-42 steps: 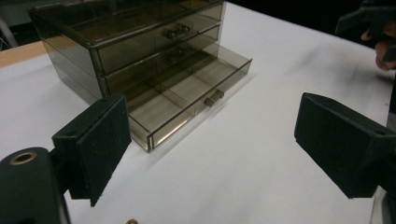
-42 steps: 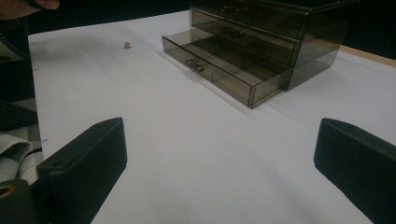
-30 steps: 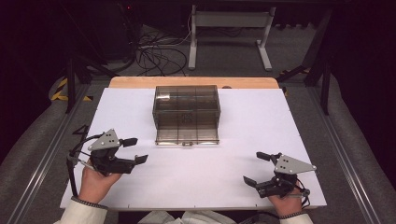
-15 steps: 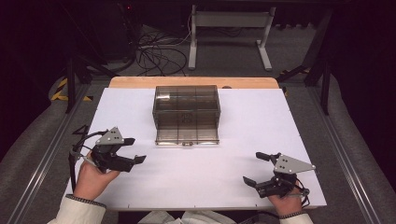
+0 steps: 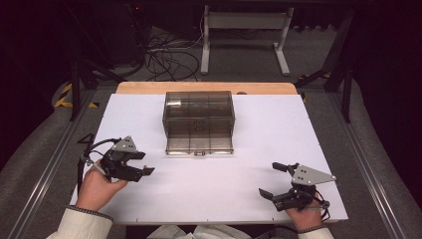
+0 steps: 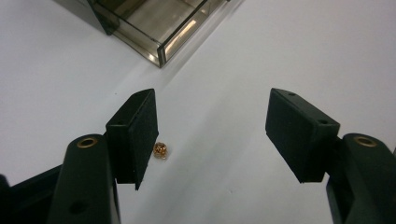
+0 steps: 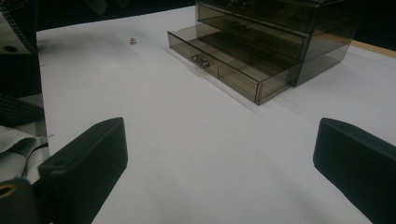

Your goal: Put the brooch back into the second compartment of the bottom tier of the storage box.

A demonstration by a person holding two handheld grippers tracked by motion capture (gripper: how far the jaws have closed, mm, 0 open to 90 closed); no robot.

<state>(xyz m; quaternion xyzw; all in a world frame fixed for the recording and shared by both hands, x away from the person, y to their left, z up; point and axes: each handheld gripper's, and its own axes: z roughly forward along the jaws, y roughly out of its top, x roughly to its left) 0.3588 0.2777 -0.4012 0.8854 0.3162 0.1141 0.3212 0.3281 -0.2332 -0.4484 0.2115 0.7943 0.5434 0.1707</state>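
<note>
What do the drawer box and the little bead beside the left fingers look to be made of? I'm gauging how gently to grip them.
The drawer box: smoky see-through plastic, probably acrylic; you can see its dividers through the glossy walls, and its pulled-out bottom drawer carries a small metallic knob. The bead: shiny amber-gold, faceted-looking, glass or metal; too small to tell which.

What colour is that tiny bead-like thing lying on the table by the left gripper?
Coppery gold, a shiny small bead on the white table; it shows best in the left gripper view.

Bead [image 6: 160,150] before drawer box [image 6: 154,23]
</note>
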